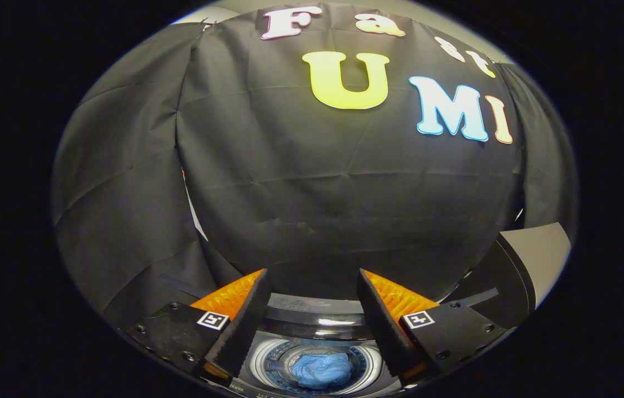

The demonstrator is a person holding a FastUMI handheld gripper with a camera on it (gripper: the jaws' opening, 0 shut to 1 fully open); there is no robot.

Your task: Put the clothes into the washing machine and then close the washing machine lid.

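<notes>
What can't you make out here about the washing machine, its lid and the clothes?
- Washing machine: its body and front are cut off below the open gripper.
- Lid: not identifiable, so its position is unclear.
- Blue clothes in the drum: bunched and too small to count or name.

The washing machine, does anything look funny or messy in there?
Nothing stands out. The blue clothes sit bunched inside the washing machine drum, none hanging over the rim. The lid is not yet closed. The gripper hangs above it, fingers apart, holding nothing.
</notes>
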